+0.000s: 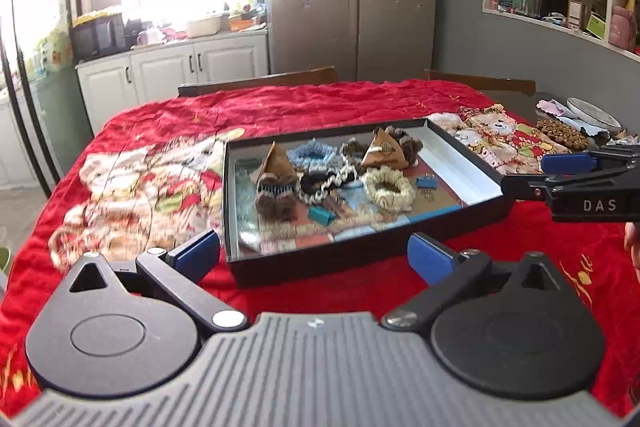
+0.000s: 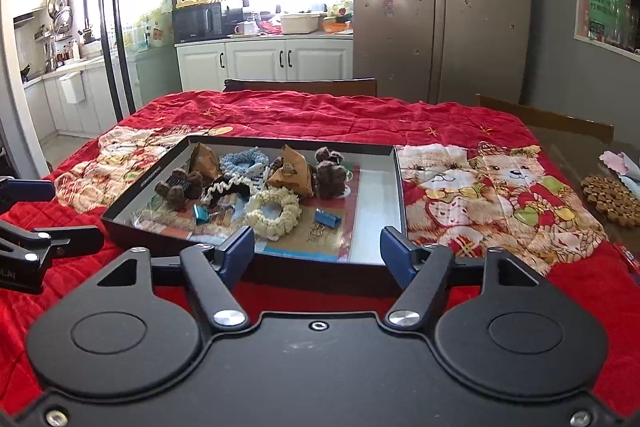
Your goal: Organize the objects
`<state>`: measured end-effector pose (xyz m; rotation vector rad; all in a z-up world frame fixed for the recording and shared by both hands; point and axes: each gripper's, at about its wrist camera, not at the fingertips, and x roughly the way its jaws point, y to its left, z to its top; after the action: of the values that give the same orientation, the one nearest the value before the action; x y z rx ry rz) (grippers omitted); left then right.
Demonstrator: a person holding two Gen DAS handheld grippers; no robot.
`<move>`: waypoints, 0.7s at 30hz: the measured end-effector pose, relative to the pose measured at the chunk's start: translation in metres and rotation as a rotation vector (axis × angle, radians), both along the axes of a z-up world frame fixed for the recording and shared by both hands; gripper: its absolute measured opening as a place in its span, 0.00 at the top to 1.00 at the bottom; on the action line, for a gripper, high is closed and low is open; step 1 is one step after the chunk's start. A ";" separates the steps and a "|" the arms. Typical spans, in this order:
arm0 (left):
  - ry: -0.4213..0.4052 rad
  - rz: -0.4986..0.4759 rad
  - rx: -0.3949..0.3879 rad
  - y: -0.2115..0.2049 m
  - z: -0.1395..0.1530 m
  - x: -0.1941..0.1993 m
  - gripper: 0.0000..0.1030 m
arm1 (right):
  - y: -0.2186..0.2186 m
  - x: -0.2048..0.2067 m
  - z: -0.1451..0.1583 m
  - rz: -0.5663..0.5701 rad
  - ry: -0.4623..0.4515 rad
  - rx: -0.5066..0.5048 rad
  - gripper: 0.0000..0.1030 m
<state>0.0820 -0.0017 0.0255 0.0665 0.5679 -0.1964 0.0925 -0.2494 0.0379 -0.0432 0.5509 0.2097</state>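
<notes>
Both claws hung wide apart and held nothing: the left gripper [image 1: 314, 255] off the box's near left corner, the right gripper [image 2: 318, 247] over its near edge.

The black box [image 2: 144, 231] sat mid-table on the red bear-print cloth [image 2: 480, 195], and the small things lay jumbled inside. At the left end were a fuzzy brown claw clip [image 2: 180, 187] and a teal binder clip [image 2: 200, 215]. Then came a brown triangular packet [image 2: 206, 159] with a blue scrunchie [image 2: 244, 159] beside it, and a black-and-white scrunchie [image 2: 226, 189] touching the cream scrunchie [image 2: 274, 213]. Next, a second packet [image 2: 290, 171] leaned by a brown plush clip [image 2: 330, 173]. A blue binder clip [image 2: 328, 218] lay near the front, and the right end was bare.

Whether that heap was sorted or awaiting sorting, I couldn't tell. For any pick, I'd have taken a loose edge piece — say a binder clip — gripping across its narrow body, since the scrunchies would squash and drag neighbours along.
</notes>
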 end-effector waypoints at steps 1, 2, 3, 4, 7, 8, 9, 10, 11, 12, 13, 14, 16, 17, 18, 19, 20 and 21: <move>0.008 0.008 -0.006 0.000 -0.001 -0.004 0.00 | 0.000 -0.003 0.000 0.002 0.002 -0.003 0.32; 0.015 0.014 -0.010 0.000 -0.002 -0.006 0.00 | -0.001 -0.007 -0.001 0.002 0.004 -0.005 0.31; 0.016 0.021 -0.013 -0.001 -0.002 -0.010 0.00 | 0.000 -0.010 -0.002 0.002 0.006 -0.008 0.31; 0.015 0.029 -0.013 -0.001 -0.002 -0.013 0.00 | -0.001 -0.013 -0.002 0.000 0.008 -0.011 0.30; 0.004 0.045 0.000 -0.005 -0.003 -0.023 0.00 | -0.001 -0.021 -0.005 -0.003 0.017 -0.017 0.29; 0.004 0.050 0.003 -0.006 -0.004 -0.025 0.00 | 0.000 -0.024 -0.006 -0.001 0.019 -0.016 0.28; 0.009 0.055 0.003 -0.006 -0.005 -0.027 0.00 | 0.000 -0.027 -0.007 0.006 0.021 -0.013 0.24; 0.017 0.058 0.001 -0.007 -0.006 -0.028 0.00 | 0.000 -0.030 -0.008 0.010 0.023 -0.011 0.23; 0.027 0.063 -0.004 -0.008 -0.008 -0.028 0.00 | -0.001 -0.033 -0.009 0.007 0.021 -0.011 0.21; 0.036 0.067 -0.008 -0.008 -0.010 -0.029 0.00 | 0.000 -0.037 -0.010 0.003 0.017 -0.014 0.20; 0.045 0.072 -0.010 -0.008 -0.012 -0.030 0.00 | 0.000 -0.040 -0.010 0.001 0.015 -0.018 0.20; 0.052 0.080 -0.011 -0.009 -0.014 -0.030 0.00 | 0.000 -0.043 -0.011 0.000 0.015 -0.019 0.19; 0.062 0.093 -0.013 -0.008 -0.017 -0.030 0.00 | 0.000 -0.048 -0.013 -0.005 0.018 -0.023 0.16; 0.066 0.099 -0.017 -0.007 -0.018 -0.030 0.00 | 0.001 -0.049 -0.014 -0.007 0.022 -0.026 0.16; 0.070 0.102 -0.019 -0.007 -0.019 -0.030 0.00 | 0.001 -0.051 -0.015 -0.010 0.023 -0.027 0.16; 0.072 0.108 -0.022 -0.006 -0.020 -0.030 0.00 | 0.001 -0.052 -0.016 -0.009 0.024 -0.029 0.15; 0.073 0.115 -0.027 -0.006 -0.021 -0.031 0.00 | 0.001 -0.053 -0.017 -0.008 0.025 -0.031 0.15; 0.073 0.119 -0.031 -0.006 -0.021 -0.032 0.00 | 0.001 -0.054 -0.018 -0.012 0.026 -0.029 0.15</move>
<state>0.0505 -0.0078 0.0042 -0.0048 0.6396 -0.0918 0.0387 -0.2482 0.0199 -0.0654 0.5802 0.1913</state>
